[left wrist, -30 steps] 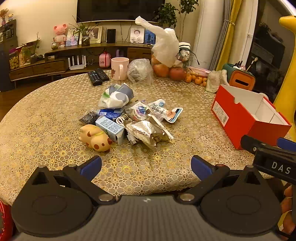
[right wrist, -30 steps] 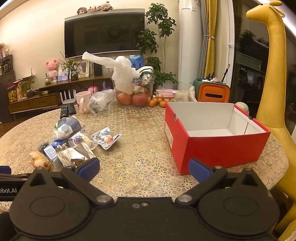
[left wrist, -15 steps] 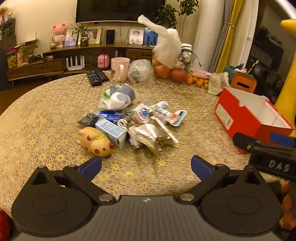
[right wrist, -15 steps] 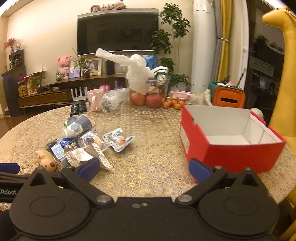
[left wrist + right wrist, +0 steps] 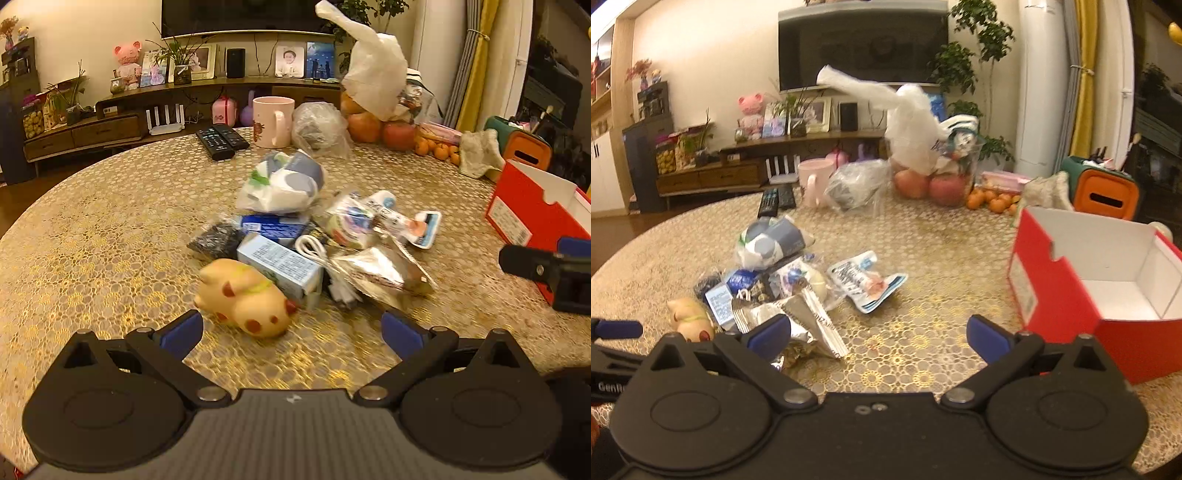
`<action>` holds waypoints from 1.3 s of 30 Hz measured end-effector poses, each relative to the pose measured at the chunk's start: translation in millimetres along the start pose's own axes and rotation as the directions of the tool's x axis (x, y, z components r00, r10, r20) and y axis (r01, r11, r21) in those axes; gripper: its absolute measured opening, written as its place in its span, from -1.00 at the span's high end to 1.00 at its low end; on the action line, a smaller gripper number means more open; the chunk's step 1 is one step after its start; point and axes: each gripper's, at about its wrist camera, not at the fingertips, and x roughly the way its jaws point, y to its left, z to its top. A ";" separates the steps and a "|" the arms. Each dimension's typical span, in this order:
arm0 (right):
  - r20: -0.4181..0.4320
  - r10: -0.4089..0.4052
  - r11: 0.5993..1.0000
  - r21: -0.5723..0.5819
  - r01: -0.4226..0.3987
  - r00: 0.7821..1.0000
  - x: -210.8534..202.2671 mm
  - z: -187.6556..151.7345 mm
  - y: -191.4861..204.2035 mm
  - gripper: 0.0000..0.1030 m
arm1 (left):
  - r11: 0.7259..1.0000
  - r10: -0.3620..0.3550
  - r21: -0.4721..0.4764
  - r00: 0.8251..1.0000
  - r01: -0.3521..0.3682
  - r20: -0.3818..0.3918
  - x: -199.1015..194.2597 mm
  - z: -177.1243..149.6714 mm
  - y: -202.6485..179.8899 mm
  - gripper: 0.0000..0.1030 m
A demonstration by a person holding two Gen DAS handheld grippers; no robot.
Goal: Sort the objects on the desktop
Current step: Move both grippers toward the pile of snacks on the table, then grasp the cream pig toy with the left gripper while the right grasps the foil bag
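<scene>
At the left of the heap, the pig toy [image 5: 245, 297] lies on the gold-patterned counter [image 5: 92, 236] just ahead of the left tool [image 5: 291, 328], whose blue-tipped fingers stand wide apart with nothing between them; in the right wrist view the same pig [image 5: 690, 319] is partly cut off by the left tool's arm crossing the lower left corner. Touching the pig is a pale blue carton [image 5: 280, 266], and behind it a dark packet [image 5: 218, 240] that is too blurred to read. A white cable [image 5: 314, 247] loops between the carton and a crumpled silver foil packet [image 5: 380, 273], whose lower edge is hidden behind a finger in the right wrist view. Further back sit a knotted plastic bag [image 5: 284, 184] and a flat printed pouch [image 5: 413, 225]; its lettering cannot be made out. At the right, the red box [image 5: 1108, 280] stands open and well apart from the heap, cut off by the frame edge in the left wrist view. The right tool [image 5: 879, 332] is likewise spread wide and holds nothing. Compared with half a second ago, both tools have come closer to the heap: the pig now sits much nearer the left tool's fingers, and the foil packet now reaches the right tool's left finger, while the objects themselves lie as they did.
</scene>
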 end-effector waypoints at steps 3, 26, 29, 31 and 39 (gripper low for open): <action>-0.007 0.016 1.000 -0.013 -0.016 1.000 10.7 -0.5 6.4 -0.96 | 1.000 0.007 0.009 1.000 -0.008 0.022 6.8 1.9 9.0 -1.00; -0.094 0.144 0.974 -0.163 -0.158 0.985 80.8 -13.8 58.0 -0.83 | 0.999 -0.043 -0.007 0.999 0.043 0.008 60.3 4.2 47.9 -0.94; -0.107 0.173 0.974 -0.125 -0.186 0.979 86.7 -14.3 53.6 -0.81 | 0.997 -0.070 -0.024 0.998 0.070 0.001 63.2 3.7 49.8 -0.88; -0.114 0.198 0.970 -0.120 -0.212 0.973 88.5 -15.0 52.4 -0.67 | 0.996 -0.085 -0.018 0.996 0.085 0.005 63.1 2.7 47.7 -0.78; -0.112 0.226 0.965 -0.107 -0.238 0.968 84.1 -16.1 50.4 -0.28 | 0.995 -0.096 -0.004 0.995 0.096 0.011 60.4 3.1 39.8 -0.47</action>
